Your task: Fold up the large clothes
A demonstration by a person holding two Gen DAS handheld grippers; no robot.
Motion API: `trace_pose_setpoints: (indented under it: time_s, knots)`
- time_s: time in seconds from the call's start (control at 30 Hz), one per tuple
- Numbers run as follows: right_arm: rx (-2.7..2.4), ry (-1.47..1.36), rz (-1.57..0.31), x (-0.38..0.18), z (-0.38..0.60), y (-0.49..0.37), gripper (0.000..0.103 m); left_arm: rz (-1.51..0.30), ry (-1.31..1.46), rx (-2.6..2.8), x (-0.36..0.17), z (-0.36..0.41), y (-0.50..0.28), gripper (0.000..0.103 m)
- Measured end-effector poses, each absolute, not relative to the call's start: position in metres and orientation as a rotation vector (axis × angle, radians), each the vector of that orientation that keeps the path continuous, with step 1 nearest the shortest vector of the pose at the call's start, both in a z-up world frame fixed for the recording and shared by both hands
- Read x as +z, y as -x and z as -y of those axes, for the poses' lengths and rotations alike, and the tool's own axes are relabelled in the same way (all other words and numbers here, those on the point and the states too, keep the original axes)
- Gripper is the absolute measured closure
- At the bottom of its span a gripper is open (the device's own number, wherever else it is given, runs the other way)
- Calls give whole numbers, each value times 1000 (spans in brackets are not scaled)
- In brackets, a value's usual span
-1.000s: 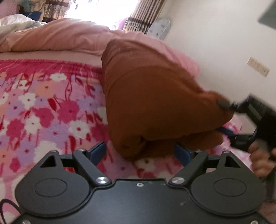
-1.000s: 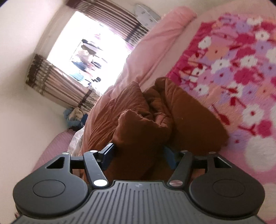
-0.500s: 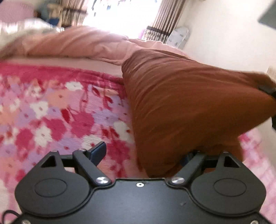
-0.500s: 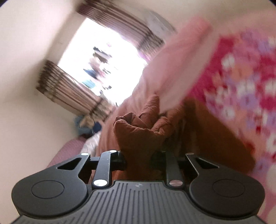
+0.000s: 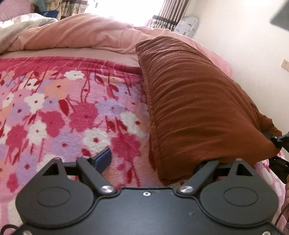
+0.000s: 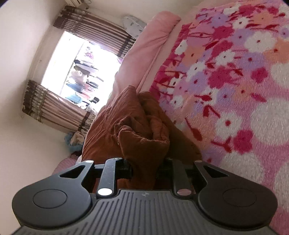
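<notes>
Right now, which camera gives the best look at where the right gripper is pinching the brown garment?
The right wrist view: the right gripper is shut on a bunched end of the brown garment, seen close up. The left wrist view shows the garment stretched over the floral blanket, with that gripper only at the frame edge.

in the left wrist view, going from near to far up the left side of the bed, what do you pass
left gripper → floral blanket → plain pink sheet → peach duvet → curtains
</notes>
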State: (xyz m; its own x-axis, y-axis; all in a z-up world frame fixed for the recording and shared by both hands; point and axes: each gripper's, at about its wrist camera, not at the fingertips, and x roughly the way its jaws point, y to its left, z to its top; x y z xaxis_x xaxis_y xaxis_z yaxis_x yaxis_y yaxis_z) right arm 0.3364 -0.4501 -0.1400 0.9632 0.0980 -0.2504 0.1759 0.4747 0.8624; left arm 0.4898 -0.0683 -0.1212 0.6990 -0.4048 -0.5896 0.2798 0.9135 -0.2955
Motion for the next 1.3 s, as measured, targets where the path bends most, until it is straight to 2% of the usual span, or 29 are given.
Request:
trace_pose_setpoints:
  time_s: [0.1, 0.2, 0.27, 0.37, 0.63, 0.7, 0.8, 0.83, 0.93, 1.0, 1.03, 1.1, 1.23, 1.3]
  knots:
    - [-41, -1073, -292, -134, 449, -336, 77, -714, 189, -373, -117, 70, -486, 14]
    - [-36, -1061, -296, -127, 448, -331, 65, -716, 158, -368, -110, 69, -474, 16]
    - [-52, -1028, -298, -121, 450, -325, 52, -705, 120, -368, -103, 65, -462, 16]
    - [-100, -953, -284, -103, 450, -314, 43, -682, 72, -359, -93, 56, -440, 16]
    - [-143, -672, -158, -33, 424, -292, 41, -556, 211, -432, -32, 29, -426, 16]
    - [-90, -614, -145, -20, 413, -296, 46, -535, 243, -470, -22, 37, -439, 16]
    - [-54, -559, -193, -13, 399, -315, 61, -546, 248, -524, -20, 60, -459, 16]
    - [-63, -548, -226, -17, 397, -322, 64, -566, 252, -534, -24, 70, -467, 16]
    - [-105, -548, -309, -36, 398, -338, 66, -636, 244, -571, -42, 92, -482, 17]
    - [-121, -571, -348, -52, 404, -343, 73, -692, 217, -553, -60, 103, -490, 16]
    - [-129, -586, -365, -62, 406, -344, 81, -697, 199, -530, -69, 107, -493, 14]
    - [-126, -600, -387, -77, 411, -344, 89, -699, 172, -514, -82, 109, -496, 10]
    - [-90, -603, -409, -87, 412, -345, 91, -718, 203, -549, -79, 99, -504, 9]
    - [-73, -591, -426, -78, 411, -346, 88, -718, 215, -567, -68, 90, -511, 10]
